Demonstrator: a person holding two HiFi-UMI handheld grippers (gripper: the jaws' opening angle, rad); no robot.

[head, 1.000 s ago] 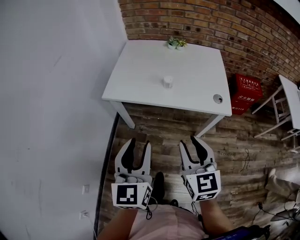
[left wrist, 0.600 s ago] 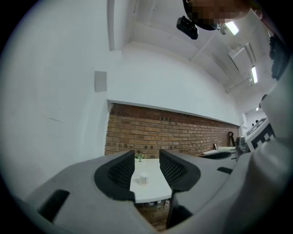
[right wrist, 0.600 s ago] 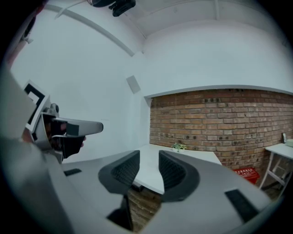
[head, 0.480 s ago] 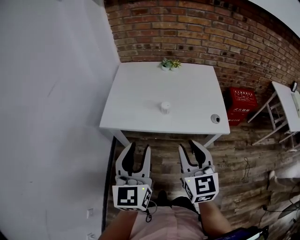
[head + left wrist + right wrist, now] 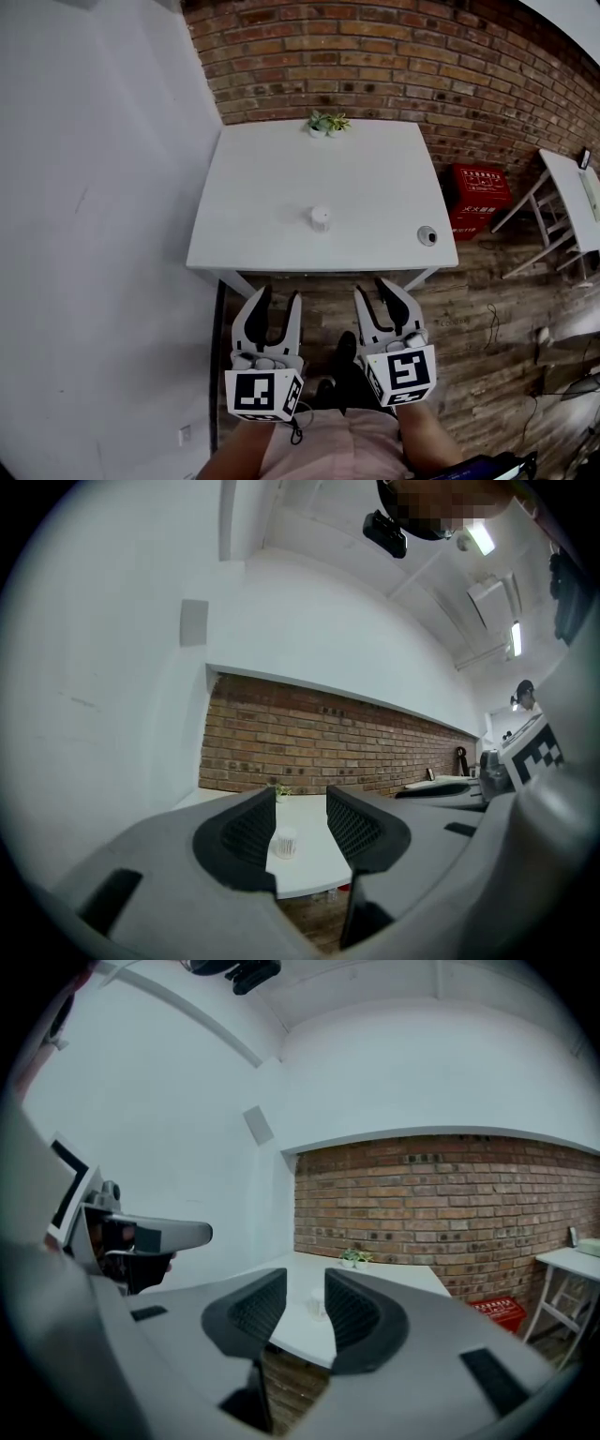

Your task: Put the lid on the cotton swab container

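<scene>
The cotton swab container [image 5: 320,219], a small white tub, stands near the middle of the white table [image 5: 262,187]. A small round lid [image 5: 427,234] lies by the table's front right corner. My left gripper [image 5: 277,298] and right gripper [image 5: 375,291] hang side by side above the wooden floor, short of the table's front edge. Both are open with nothing between the fingers. The container [image 5: 285,843] shows far off between the jaws of the left gripper [image 5: 300,832]. It [image 5: 317,1309] also shows far off past the right gripper [image 5: 305,1309].
Two small potted plants [image 5: 326,123] sit at the table's back edge against the brick wall. A red crate [image 5: 478,199] stands on the floor to the table's right, and another white table [image 5: 567,183] stands further right. A white wall [image 5: 94,187] runs along the left.
The table and container have drawn nearer in the head view as the person walked toward them. Both grippers stay side by side, still open.
</scene>
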